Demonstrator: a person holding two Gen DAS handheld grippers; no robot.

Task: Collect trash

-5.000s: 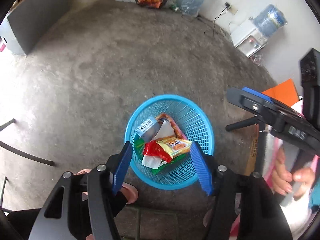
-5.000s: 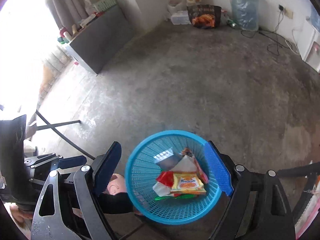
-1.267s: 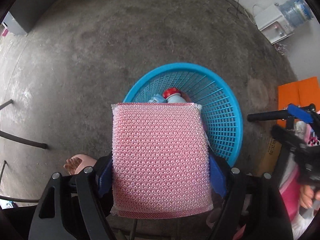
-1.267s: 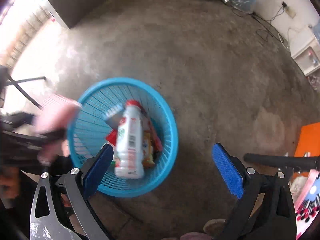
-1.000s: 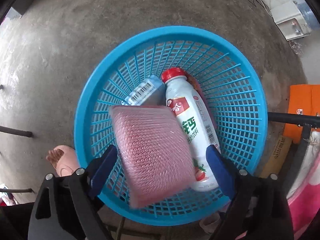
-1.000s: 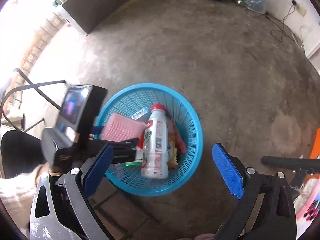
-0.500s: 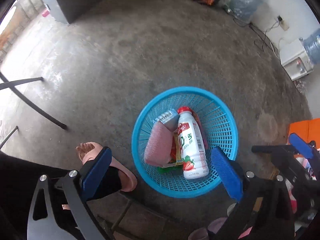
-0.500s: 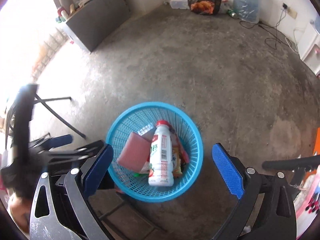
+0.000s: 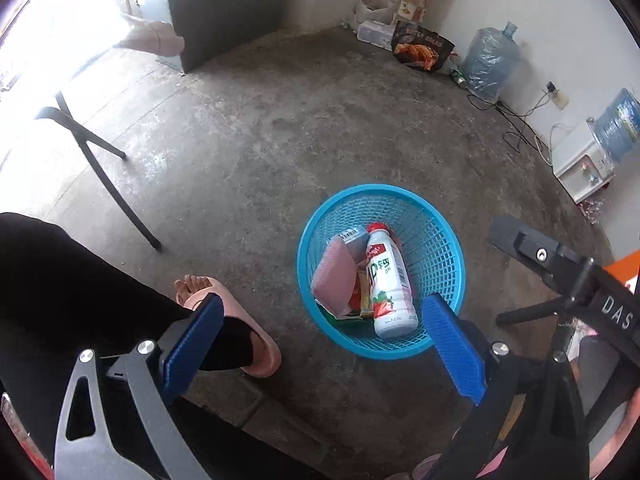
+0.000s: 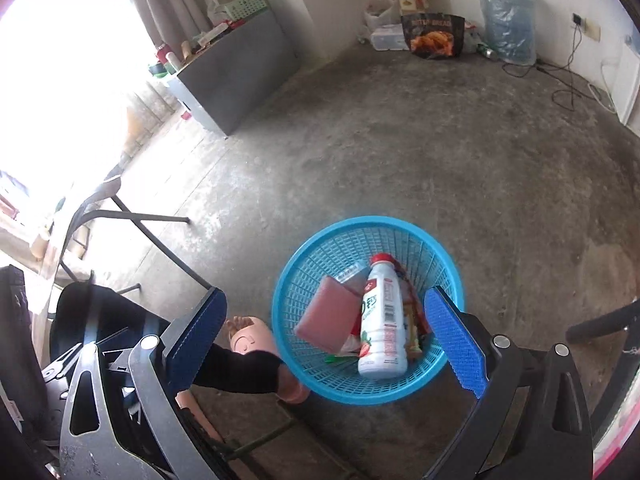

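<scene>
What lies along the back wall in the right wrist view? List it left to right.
Grey cabinet → white plastic bag → dark snack bag → large water jug → wall socket.

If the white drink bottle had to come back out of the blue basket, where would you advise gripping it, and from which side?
Grip the white bottle across its straight labelled body, coming down from above through the open basket top. It lies on its side on the trash, red cap toward the far rim, with the pink sponge close along one flank, so set the jaws carefully there.
</scene>
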